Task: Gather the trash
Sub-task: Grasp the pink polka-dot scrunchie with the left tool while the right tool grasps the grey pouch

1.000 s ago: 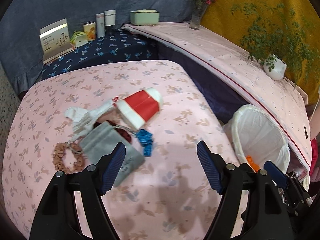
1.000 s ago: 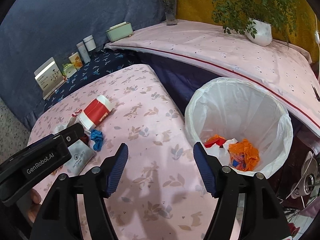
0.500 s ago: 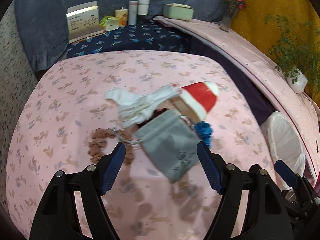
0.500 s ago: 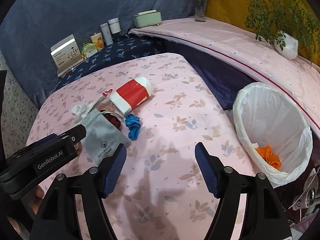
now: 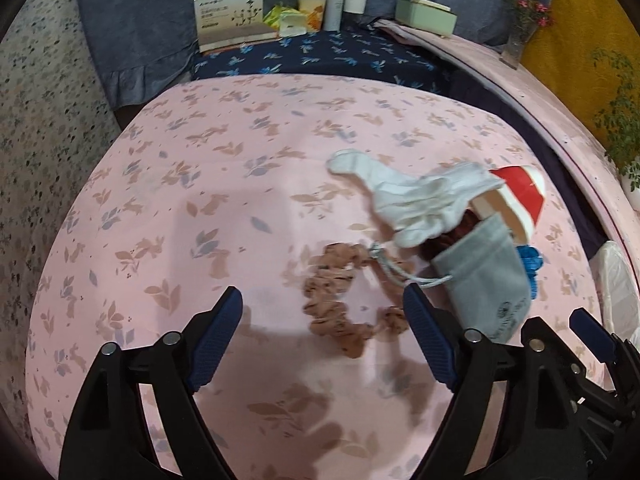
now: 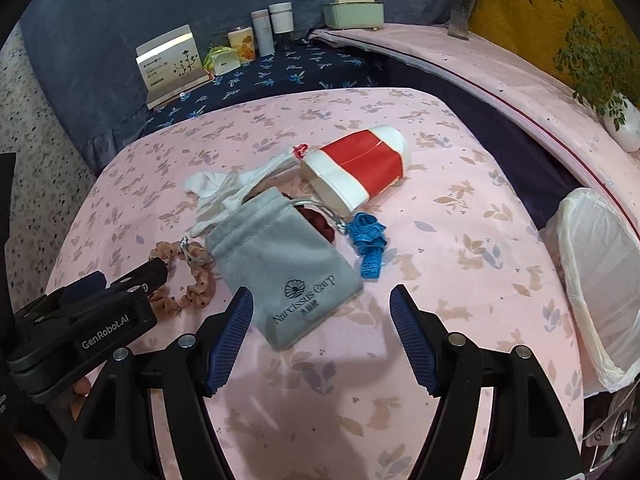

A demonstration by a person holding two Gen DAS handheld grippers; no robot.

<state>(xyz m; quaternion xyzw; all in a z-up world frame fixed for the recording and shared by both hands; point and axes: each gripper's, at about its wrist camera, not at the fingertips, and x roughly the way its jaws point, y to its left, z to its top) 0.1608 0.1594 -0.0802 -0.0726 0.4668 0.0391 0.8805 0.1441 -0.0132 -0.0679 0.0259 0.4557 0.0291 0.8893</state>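
Observation:
A pile lies on the pink floral table: a red and white paper cup [image 6: 358,168] on its side, a white cloth [image 6: 224,196], a grey drawstring pouch [image 6: 288,268], a blue tape strip [image 6: 370,242], a dark red scrunchie [image 6: 318,220] and a brown scrunchie [image 5: 340,300]. My left gripper [image 5: 322,336] is open, just in front of the brown scrunchie. My right gripper [image 6: 322,334] is open, just short of the grey pouch [image 5: 486,280]. The white-lined trash bin [image 6: 600,276] stands off the table's right edge.
Boxes and bottles [image 6: 264,32] stand on the dark blue cloth at the back. A green box [image 6: 352,12], a flower vase [image 6: 460,4] and a potted plant [image 6: 616,120] sit on the long pink shelf to the right.
Both grippers have swung left, away from the bin and toward the pile. The left one now faces the brown scrunchie, the right one the grey pouch. Both stay open.

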